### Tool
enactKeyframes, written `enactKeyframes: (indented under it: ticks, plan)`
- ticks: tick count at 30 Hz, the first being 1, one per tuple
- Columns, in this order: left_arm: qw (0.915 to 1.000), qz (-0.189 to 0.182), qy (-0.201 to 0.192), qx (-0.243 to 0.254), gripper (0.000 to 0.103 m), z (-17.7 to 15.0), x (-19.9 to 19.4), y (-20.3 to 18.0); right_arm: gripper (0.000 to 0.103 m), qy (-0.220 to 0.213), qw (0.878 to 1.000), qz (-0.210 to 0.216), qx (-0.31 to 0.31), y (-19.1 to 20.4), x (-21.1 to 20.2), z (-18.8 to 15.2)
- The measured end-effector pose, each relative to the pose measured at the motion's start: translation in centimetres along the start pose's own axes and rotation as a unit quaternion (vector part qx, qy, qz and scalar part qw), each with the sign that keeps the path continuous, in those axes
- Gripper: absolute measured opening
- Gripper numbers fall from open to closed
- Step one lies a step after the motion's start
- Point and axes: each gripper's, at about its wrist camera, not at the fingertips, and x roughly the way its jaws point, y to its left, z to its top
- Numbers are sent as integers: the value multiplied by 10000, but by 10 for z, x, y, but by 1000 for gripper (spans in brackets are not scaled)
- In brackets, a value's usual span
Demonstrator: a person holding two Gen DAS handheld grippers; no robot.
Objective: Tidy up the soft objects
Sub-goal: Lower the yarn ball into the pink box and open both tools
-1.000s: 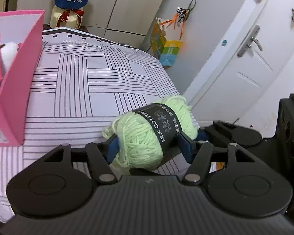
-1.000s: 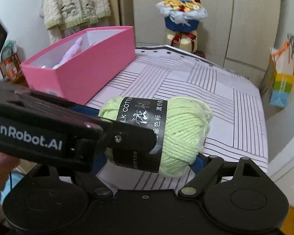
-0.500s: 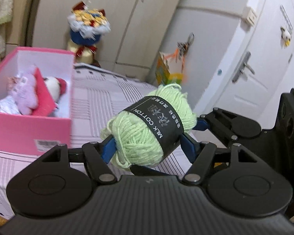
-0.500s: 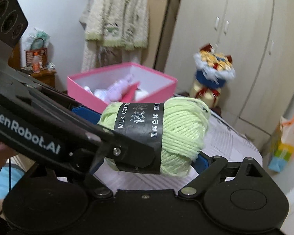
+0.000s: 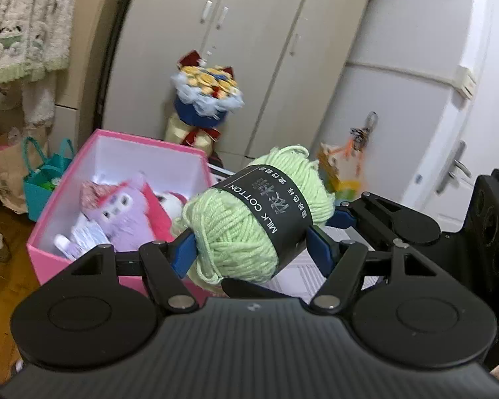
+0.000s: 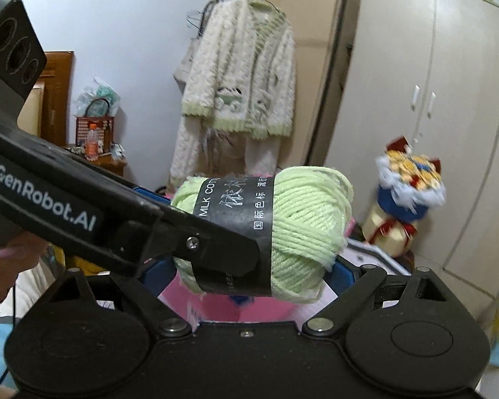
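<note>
Pale green, softly plied yarn makes up the skein (image 5: 256,219), a plump oval ball wound in thick parallel strands, with a broad black paper band round its middle printed "MILK COTTON" in white beside Chinese characters; a loose loop of strand hangs from its lower end. It is held up in the air, clear of any surface, in front of the open pink box (image 5: 66,226) in the left wrist view; both tools grip it at once. The left gripper (image 5: 252,242) has its blue pads pressed on the two ends of the skein, one at the lower left and one at the right by the band; its jaws have just been opening a little, standing a good part of the way apart with the ball filling the gap between them. The right gripper (image 6: 249,272) reaches in from the other side; its blue pads show at either side of the ball's underside and appear to bear on it, jaws wide apart around the yarn. In the right wrist view the left tool's black arm crosses in front of the skein's left half. Inside the box lie a lilac plush toy (image 5: 123,212) and other soft things in pink and white; behind stands a bouquet (image 5: 206,99) in blue wrapping, before pale wardrobe doors.
</note>
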Motion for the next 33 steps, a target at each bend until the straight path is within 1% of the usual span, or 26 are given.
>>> enactKeyframes:
  ticks: [3,7,11,13,15,18,20,22,26,28,30,33]
  plan:
    - [9997,186,-90,-87,68,9,9,16,95,-57,9997,206,68,-8,25,9]
    - [9983,508,-190,-199,68,21,26,35,95,29,9978,592,287,-25,61,21]
    - [9969,645,-118,-425,69,29,47,59,95,185,9959,828,315,-37,97,24]
    - [9957,759,-22,-532,69,31,62,70,95,292,9953,910,151,-38,110,21]
    - [9946,722,129,-729,69,30,75,81,95,470,9942,965,-4,-41,123,18]
    - [9937,654,205,-887,69,25,84,90,95,641,9926,1033,-39,-46,134,15]
    - [9931,563,230,-999,69,23,89,94,98,698,9929,939,-198,-46,137,13]
    - [9927,475,236,-1081,69,22,93,96,99,685,9942,744,-370,-47,138,13]
    - [9934,379,224,-1059,69,17,95,93,100,676,9957,457,-434,-51,133,11]
    - [9933,152,159,-1137,69,16,94,93,100,596,9960,392,-531,-51,131,9]
    - [9916,-25,217,-1275,69,16,93,94,100,575,9959,328,-610,-51,129,8]
    - [9927,105,181,-1190,69,14,91,87,100,580,9966,325,-489,-52,125,7]
